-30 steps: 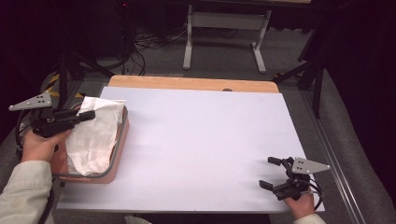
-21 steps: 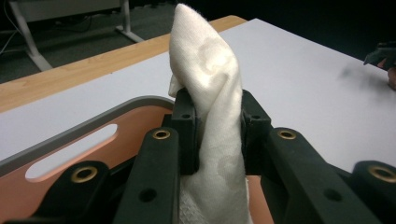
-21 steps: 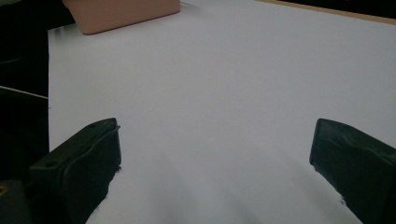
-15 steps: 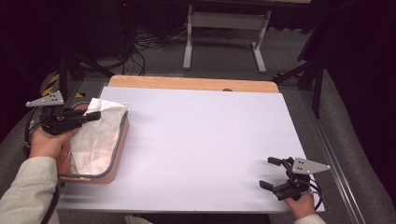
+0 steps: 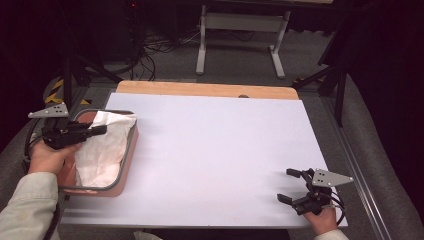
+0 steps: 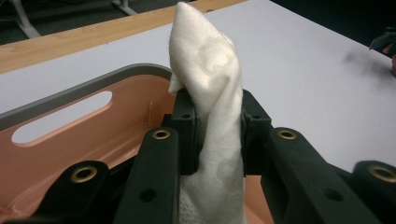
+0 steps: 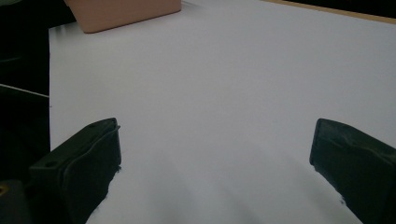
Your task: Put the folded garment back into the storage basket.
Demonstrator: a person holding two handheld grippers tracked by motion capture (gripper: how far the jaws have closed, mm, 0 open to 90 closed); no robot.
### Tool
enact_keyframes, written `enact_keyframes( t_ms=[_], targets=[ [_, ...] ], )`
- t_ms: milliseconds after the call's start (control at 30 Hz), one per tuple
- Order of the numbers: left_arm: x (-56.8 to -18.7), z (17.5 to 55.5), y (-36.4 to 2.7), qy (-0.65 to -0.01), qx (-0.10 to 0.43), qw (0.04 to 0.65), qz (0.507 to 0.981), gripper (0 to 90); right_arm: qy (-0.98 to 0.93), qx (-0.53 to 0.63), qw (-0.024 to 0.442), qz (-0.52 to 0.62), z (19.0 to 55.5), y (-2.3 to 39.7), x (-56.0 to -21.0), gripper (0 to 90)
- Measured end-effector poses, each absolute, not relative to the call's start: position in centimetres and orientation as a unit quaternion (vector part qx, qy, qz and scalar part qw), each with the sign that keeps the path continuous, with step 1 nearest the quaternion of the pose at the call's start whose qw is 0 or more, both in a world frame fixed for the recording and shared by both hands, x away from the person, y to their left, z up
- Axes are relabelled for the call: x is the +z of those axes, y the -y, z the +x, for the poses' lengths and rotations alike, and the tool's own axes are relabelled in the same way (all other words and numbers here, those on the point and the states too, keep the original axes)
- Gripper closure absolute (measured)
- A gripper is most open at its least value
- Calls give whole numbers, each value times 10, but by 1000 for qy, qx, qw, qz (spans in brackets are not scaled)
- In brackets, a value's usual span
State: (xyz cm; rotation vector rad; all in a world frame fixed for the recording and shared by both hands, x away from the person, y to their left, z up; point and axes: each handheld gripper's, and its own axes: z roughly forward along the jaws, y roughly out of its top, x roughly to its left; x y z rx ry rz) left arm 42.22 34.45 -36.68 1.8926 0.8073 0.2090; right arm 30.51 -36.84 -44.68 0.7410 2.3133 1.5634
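A white cloth hangs into a salmon-pink basket with a grey rim at the table's left edge. My left gripper is shut on the cloth's upper corner. In the left gripper view the cloth stands pinched between the two black pads above the basket's wall with its slot handle. At the near right corner of the table, my right gripper rests low and open. Its jaws stand wide apart over the bare white tabletop, with nothing between them.
The white tabletop has a wooden strip along its far edge. Beyond it are a desk frame and cables on a grey floor. A metal rail runs along the right side. A basket corner lies far across from the right gripper.
My left gripper has drawn back to the left with the cloth, lifting its corner over the basket. The basket's rim now shows more. The right gripper has stayed put.
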Motion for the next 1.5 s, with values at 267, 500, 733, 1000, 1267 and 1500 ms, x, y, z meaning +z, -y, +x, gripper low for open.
enact_keyframes(
  t_ms=[267,500,733,1000,1267,1500],
  targets=[
    [-368,427,-343,-351,99,502,784,706,-795,537,126,254,305,368,-447,26],
    [-367,430,-345,-399,150,479,768,412,-795,537,125,252,305,368,-447,26],
    [-364,428,-349,-424,195,463,754,181,-796,536,125,252,306,368,-447,26],
    [-354,419,-342,-419,201,469,751,120,-798,531,126,255,308,366,-446,26],
    [-336,399,-317,-383,211,488,755,40,-799,522,139,262,315,366,-442,26],
    [-326,382,-295,-351,211,515,753,32,-799,521,145,263,322,365,-438,26]
  ],
)
